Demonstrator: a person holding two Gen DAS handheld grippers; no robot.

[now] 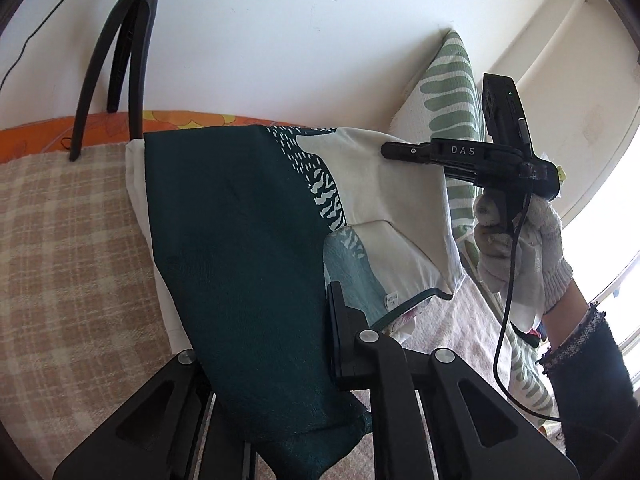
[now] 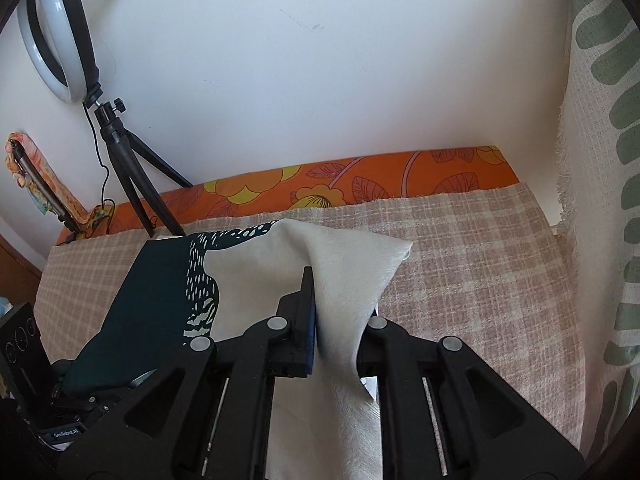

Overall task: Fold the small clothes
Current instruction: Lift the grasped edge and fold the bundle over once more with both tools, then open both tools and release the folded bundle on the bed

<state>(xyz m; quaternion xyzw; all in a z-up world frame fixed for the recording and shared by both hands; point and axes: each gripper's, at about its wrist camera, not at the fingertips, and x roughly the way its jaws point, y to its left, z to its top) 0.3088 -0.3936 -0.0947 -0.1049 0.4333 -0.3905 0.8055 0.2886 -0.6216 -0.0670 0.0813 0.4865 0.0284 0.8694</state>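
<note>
So the dark-green and cream patterned cloth garment [image 1: 240, 248] is stretched out over the pink-beige checked blanket [image 1: 60, 240] (orange floral sheet [image 2: 360, 184] behind it). The left gripper [image 1: 280, 340] has the green end draped between its fingers, but whether it's pinching I can't tell. The right gripper [image 2: 340, 320] has parted jaws with the cream corner hanging loose between them.

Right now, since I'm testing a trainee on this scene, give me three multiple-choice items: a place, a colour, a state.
1. In the right wrist view, the ring light stands: A at the left; B at the right; C in the middle.
2. The sheet along the wall is: A blue; B orange; C grey.
3. The garment: A lies fully flat; B rises inside the right gripper; C is rolled up.

A: it is near the left edge. B: orange floral print. B: a cream fold peaks there.
</note>
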